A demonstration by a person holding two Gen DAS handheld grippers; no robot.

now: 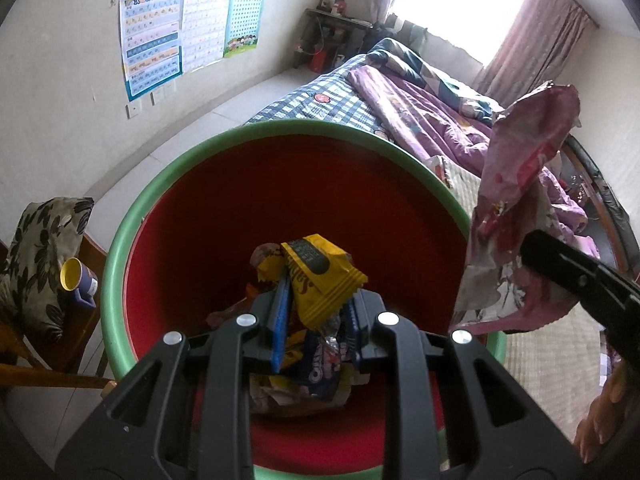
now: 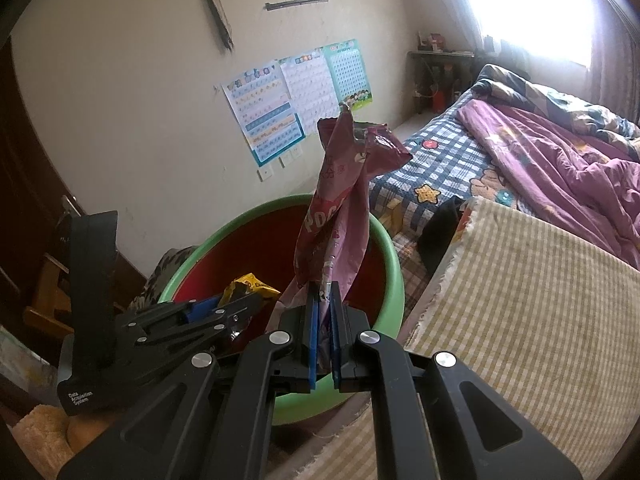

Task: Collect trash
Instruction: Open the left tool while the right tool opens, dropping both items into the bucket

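A red bin with a green rim (image 1: 132,216) stands beside the bed. Directly over its mouth, my left gripper (image 1: 320,304) is shut on a yellow snack wrapper (image 1: 320,272), which sticks up between the blue pads. Below it, several crumpled wrappers (image 1: 320,364) lie on the bin floor, one of them blue. My right gripper (image 2: 324,300) is shut on the bottom of a tall pink snack bag (image 2: 340,200), held upright over the bin's near rim (image 2: 388,252). From the left wrist, the pink bag (image 1: 520,200) hangs at the bin's right edge.
A bed with a purple quilt (image 2: 560,168) and a yellow-checked mat (image 2: 520,300) lies to the right. A wooden chair with a floral cushion (image 1: 40,248) and a yellow-mouthed cup (image 1: 78,280) stands left of the bin. Posters (image 1: 180,32) hang on the wall.
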